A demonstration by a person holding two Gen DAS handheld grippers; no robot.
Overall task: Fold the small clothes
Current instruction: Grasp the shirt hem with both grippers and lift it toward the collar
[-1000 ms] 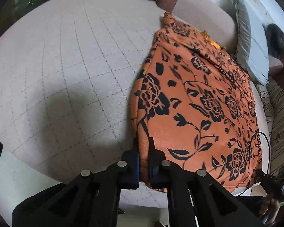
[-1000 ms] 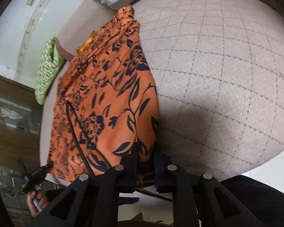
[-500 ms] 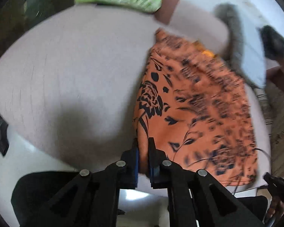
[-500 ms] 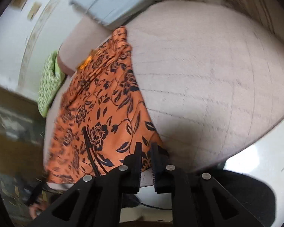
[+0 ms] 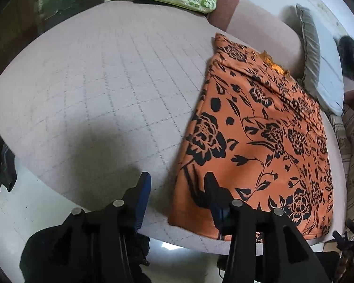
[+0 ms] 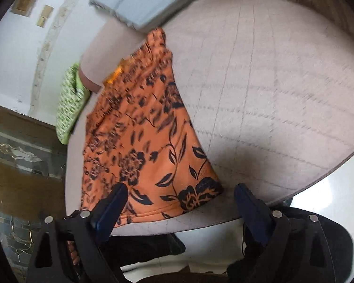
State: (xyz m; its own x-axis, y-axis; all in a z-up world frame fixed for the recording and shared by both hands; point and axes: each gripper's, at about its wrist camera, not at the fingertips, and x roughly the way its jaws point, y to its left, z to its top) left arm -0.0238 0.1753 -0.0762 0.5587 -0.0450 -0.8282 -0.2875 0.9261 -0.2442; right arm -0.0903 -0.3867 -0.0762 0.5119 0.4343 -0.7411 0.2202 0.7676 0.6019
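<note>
- Since both sets of fingers have just been opening, the orange floral garment (image 5: 259, 146) is no longer pinched: the left gripper (image 5: 177, 184) is seen half spread at the lower middle of its view, with the garment's near left edge lying between its fingers but pressed by neither, and the right gripper (image 6: 179, 195) is spread wide over the near right corner.
- The garment is laid flat on the quilted mattress (image 5: 101, 89), in the right half of the left view and the centre-left of the right view, its near hem close to the mattress edge.
- Because that hem sits so near the edge, it could be dragged off toward the floor if a finger (image 5: 211, 188) catches the fabric during withdrawal.
- The layers could slip apart at the near corners, now unheld, and the fold would be spoiled.
- At the far end, a bunched waistband with a bright orange scrap (image 5: 275, 64) is seen beside the grey pillow (image 5: 318, 70); an uneven next fold is judged likely if it is not smoothed.
- A regrasp could be misjudged on the right, whose view is blurred.
</note>
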